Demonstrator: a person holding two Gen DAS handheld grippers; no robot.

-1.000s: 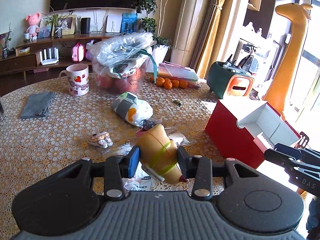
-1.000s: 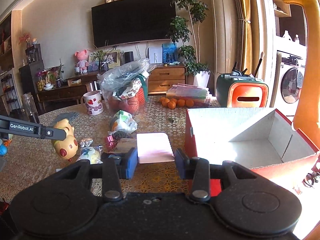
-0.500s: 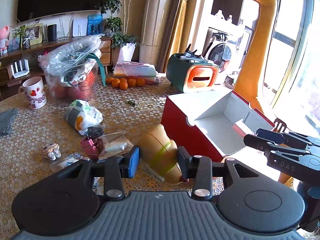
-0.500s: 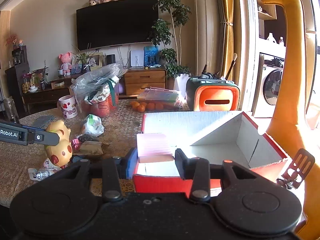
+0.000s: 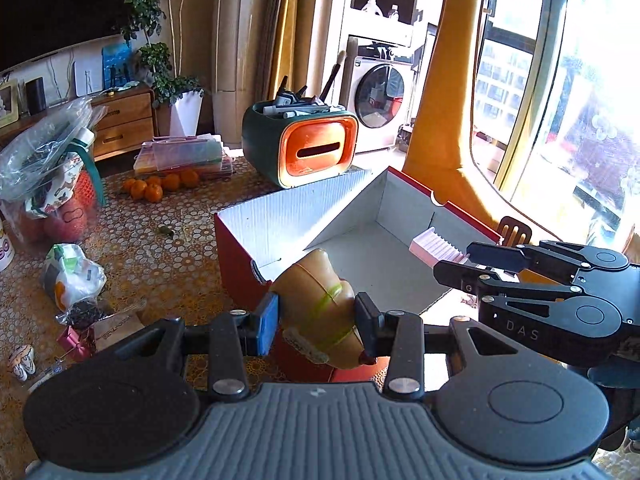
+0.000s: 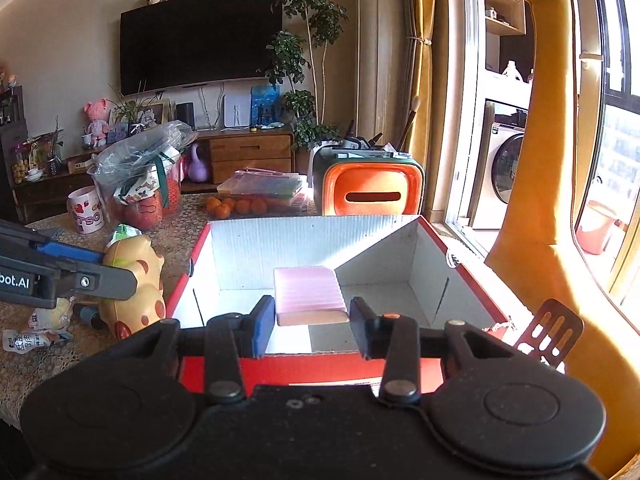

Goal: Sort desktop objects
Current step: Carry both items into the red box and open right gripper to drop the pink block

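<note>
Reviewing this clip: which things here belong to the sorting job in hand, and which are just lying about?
In the job:
- left gripper, shut on the yellow spotted toy
- right gripper, holding the pink ridged block
- red box, open, white inside

Lying about:
- oranges
- strawberry mug
- green-and-orange organizer
- bagged basket

1. Our left gripper [image 5: 316, 318] sits at six o'clock, its pads pressed on both sides of a tan toy with green bands [image 5: 316, 300].
2. The toy hangs over the near corner of the red box [image 5: 236, 268], which is open and white inside.
3. At three o'clock we see our right gripper [image 5: 460, 266] reaching over the box, a pink ribbed block [image 5: 436, 246] at its fingertips.
4. At twelve o'clock, behind the box, stands a green and orange organiser [image 5: 308, 148].
5. At ten o'clock lie oranges [image 5: 160, 186]; a wrapped packet [image 5: 72, 276] lies at nine.
</note>
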